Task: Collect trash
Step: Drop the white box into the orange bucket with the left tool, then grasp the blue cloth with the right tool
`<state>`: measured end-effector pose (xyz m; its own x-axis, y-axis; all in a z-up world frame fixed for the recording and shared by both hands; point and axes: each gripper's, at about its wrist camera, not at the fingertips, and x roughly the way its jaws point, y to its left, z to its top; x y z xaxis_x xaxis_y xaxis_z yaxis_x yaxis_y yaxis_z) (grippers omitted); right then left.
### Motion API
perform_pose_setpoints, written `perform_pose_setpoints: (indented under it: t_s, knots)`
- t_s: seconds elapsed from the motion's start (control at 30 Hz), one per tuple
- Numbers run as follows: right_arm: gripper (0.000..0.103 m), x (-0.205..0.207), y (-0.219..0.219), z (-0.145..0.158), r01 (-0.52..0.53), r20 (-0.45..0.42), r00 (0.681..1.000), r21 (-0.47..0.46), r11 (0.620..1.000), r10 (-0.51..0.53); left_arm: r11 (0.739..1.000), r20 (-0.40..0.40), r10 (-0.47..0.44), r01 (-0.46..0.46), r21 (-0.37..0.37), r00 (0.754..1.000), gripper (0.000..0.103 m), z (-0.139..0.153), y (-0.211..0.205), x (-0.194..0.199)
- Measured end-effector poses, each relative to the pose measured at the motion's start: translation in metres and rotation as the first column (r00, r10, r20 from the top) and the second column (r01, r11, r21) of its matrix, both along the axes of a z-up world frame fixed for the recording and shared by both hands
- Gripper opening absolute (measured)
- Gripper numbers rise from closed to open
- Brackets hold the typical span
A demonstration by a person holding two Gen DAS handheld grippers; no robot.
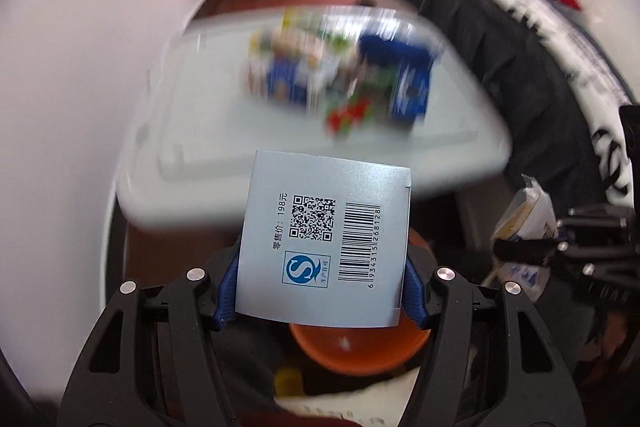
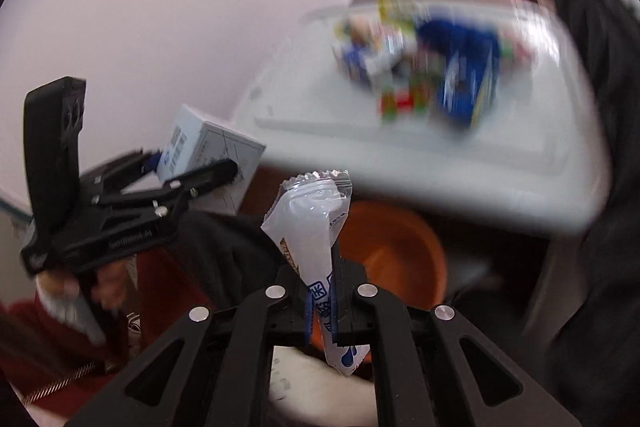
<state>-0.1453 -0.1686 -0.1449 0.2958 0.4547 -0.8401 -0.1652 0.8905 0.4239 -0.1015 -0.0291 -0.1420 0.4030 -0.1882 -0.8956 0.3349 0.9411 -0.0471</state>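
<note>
While left hand-held gripper (image 1: pixel 322 285) clamps grey box (image 1: pixel 326 239), right hand-held gripper (image 2: pixel 322 301) pinches white wrapper (image 2: pixel 310 223).

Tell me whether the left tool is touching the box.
Touching. The left wrist view shows the left tool with both blue pads pressed against the sides of the grey box, which it holds up.

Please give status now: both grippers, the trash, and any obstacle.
Left gripper shut on grey box. Right gripper shut on white wrapper. Orange bin below, open. Nothing blocking.
</note>
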Motion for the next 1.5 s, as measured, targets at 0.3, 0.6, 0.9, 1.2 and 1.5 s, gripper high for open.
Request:
perform_pose_setpoints:
  t_s: [0.3, 0.6, 0.9, 1.2, 1.5]
  knots:
    - [0.021, -0.010, 0.011, -0.087, 0.142, -0.161, 0.977, 0.009, 0.990, -0.139, 0.997, -0.189, 0.064, -0.053, 0.063, 0.980, 0.063, -0.076, 0.004, -0.005]
    - [0.063, -0.005, 0.009, -0.096, 0.167, -0.175, 0.970, -0.013, 0.986, -0.166, 0.996, -0.202, 0.051, -0.036, 0.079, 0.978, 0.091, -0.083, -0.001, -0.006]
    - [0.064, -0.003, -0.017, -0.063, 0.204, -0.111, 0.973, -0.009, 0.979, -0.204, 0.998, -0.161, 0.062, -0.057, 0.039, 0.985, 0.091, -0.067, 0.007, 0.010]
    - [0.086, 0.099, -0.037, 0.047, 0.045, 0.192, 0.981, -0.218, 0.975, -0.002, 0.969, 0.108, 0.241, -0.232, -0.085, 0.964, 0.091, -0.005, 0.056, 0.044]
    - [0.093, 0.248, -0.015, 0.038, -0.332, -0.007, 0.929, -0.461, 0.823, 0.370, 0.947, 0.093, 0.279, -0.257, -0.193, 0.956, 0.092, -0.018, 0.067, 0.067]
